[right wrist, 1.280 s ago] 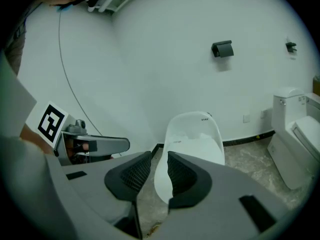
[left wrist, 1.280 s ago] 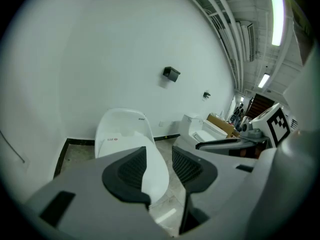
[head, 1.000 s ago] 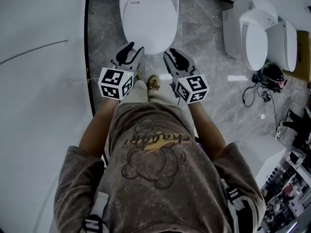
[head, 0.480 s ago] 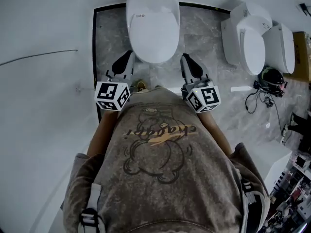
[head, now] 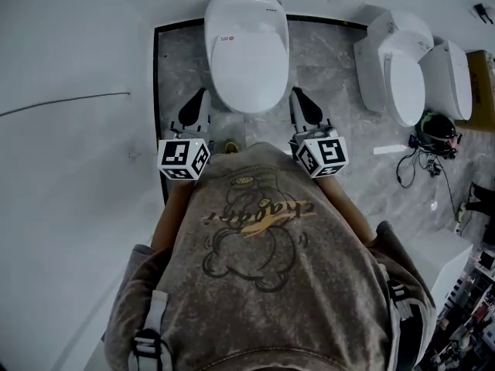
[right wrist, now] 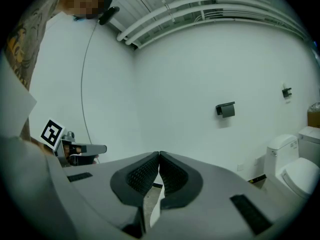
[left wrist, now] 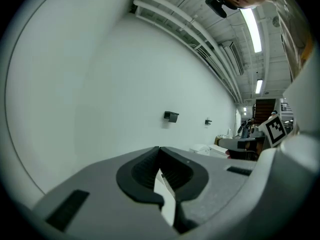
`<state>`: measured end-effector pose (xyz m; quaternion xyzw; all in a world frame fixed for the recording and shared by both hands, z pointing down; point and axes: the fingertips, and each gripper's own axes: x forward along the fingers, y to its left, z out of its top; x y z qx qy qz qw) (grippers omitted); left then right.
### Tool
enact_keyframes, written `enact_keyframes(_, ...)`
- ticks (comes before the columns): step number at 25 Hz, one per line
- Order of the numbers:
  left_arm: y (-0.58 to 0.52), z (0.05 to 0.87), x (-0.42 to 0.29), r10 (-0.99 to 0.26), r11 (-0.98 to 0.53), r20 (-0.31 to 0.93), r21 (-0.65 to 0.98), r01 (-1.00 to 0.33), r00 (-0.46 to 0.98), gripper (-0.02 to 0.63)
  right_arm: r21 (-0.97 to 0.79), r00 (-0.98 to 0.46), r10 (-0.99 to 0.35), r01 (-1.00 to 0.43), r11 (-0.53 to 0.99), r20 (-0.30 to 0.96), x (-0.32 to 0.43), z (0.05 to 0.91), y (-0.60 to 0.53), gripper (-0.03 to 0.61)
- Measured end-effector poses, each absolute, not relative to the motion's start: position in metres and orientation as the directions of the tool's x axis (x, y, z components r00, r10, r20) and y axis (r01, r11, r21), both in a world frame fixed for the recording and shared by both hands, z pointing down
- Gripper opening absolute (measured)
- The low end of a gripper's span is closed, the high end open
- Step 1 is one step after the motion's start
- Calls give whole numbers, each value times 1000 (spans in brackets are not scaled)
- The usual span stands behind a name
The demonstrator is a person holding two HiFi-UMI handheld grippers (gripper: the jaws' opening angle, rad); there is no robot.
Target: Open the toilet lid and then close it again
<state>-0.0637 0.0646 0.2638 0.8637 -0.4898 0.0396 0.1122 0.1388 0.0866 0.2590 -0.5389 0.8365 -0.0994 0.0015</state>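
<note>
head view: toilet lid (head: 246,52) seemingly down, long axis toward person (head: 263,277).

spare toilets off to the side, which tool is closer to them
Right. The right tool is beside the centre toilet on the side facing the spare toilets; the left tool is across the centre toilet, farther away.

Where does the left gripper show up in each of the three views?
Head view: left gripper sits left of centre, beside the toilet.
Left gripper view: bottom centre, its own jaws shut.
Right gripper view: at the left edge.
Shared landmark: spare toilets, on the right in the head and right gripper views.
</note>
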Motion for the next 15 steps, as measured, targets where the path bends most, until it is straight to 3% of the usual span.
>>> enact_keyframes(15,73,264,-55,-828,-514,198,108,-851,525,9,-180,-408,-905,-906,384,123,143,264,91,26)
